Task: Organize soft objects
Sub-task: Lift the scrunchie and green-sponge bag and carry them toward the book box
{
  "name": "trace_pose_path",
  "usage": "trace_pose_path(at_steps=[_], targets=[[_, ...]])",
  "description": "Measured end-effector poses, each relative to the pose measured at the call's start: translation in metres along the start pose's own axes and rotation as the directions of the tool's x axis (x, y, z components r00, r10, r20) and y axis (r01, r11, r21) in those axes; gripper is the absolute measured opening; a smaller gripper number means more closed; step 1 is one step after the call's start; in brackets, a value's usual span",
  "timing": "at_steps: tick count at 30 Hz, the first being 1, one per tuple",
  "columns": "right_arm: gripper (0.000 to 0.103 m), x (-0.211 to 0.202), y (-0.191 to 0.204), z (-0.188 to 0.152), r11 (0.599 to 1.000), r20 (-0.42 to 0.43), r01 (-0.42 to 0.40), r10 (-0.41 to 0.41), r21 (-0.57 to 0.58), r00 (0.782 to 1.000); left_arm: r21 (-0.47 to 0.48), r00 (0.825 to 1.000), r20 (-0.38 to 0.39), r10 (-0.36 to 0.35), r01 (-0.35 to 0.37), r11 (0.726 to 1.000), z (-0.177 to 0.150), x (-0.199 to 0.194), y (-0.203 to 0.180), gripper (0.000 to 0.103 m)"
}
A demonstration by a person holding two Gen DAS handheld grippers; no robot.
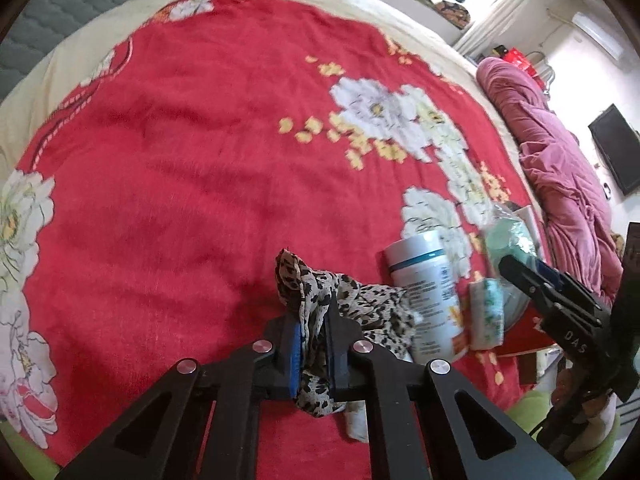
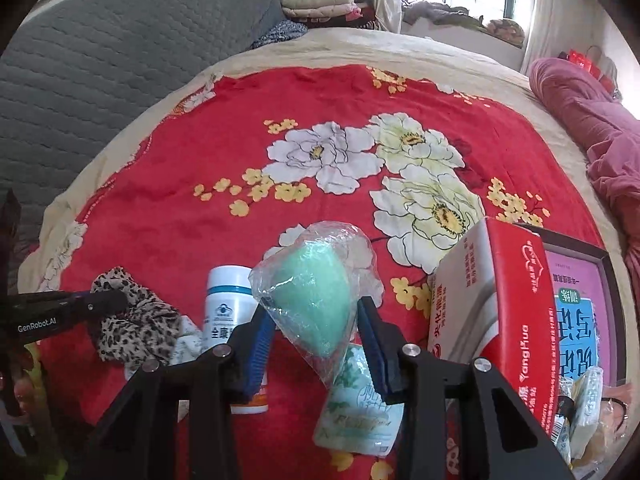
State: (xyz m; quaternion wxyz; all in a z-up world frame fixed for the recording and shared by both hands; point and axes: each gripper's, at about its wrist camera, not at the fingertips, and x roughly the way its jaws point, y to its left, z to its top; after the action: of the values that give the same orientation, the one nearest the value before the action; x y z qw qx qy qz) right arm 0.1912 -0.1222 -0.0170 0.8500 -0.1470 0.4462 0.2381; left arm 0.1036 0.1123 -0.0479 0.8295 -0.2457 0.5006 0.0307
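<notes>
in my left wrist view my left claw (image 1: 311, 344) is clamped on the thin leopard-print fabric scarf (image 1: 320, 300), which bunches between the blue pads and trails rightward toward the white plastic bottle (image 1: 424, 300) lying on the red floral blanket (image 1: 180, 160) of the bed. in my right wrist view my right claw (image 2: 316, 334) grips the mint-green sponge in a clear plastic bag (image 2: 316, 296), its long axis tilted up and away from me, above the pale green tissue pack (image 2: 360, 408); the red-and-white carton (image 2: 504, 320) sits just right, the quilted grey headboard (image 2: 120, 60) far left.
</notes>
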Motion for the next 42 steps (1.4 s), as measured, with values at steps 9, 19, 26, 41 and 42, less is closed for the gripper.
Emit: trace_pose_path(at_steps=[9,19,26,41,42], targets=[[0.042,-0.034,-0.006,0.004,1.000,0.072,-0.007,0.005,0.027,0.997,0.078,0.998,0.056,-0.014,0.009,0.997,0.004,-0.035,-0.036,0.009],[0.042,-0.079,-0.029,0.001,0.996,0.157,0.000,-0.013,0.084,0.988,0.176,0.994,0.101,-0.048,0.029,0.984,0.005,-0.063,-0.090,0.009],[0.042,-0.116,-0.064,-0.008,0.988,0.218,0.025,-0.059,0.153,0.974,0.266,0.988,0.127,-0.092,0.055,0.962,0.003,-0.079,-0.147,0.009],[0.042,-0.171,-0.206,-0.069,0.877,0.204,0.196,-0.310,0.439,0.929,0.473,0.978,0.027,-0.207,0.170,0.864,-0.019,-0.049,-0.310,0.009],[0.042,-0.172,-0.216,-0.075,0.868,0.199,0.197,-0.315,0.456,0.928,0.481,0.978,0.016,-0.208,0.175,0.859,-0.021,-0.044,-0.319,0.009]])
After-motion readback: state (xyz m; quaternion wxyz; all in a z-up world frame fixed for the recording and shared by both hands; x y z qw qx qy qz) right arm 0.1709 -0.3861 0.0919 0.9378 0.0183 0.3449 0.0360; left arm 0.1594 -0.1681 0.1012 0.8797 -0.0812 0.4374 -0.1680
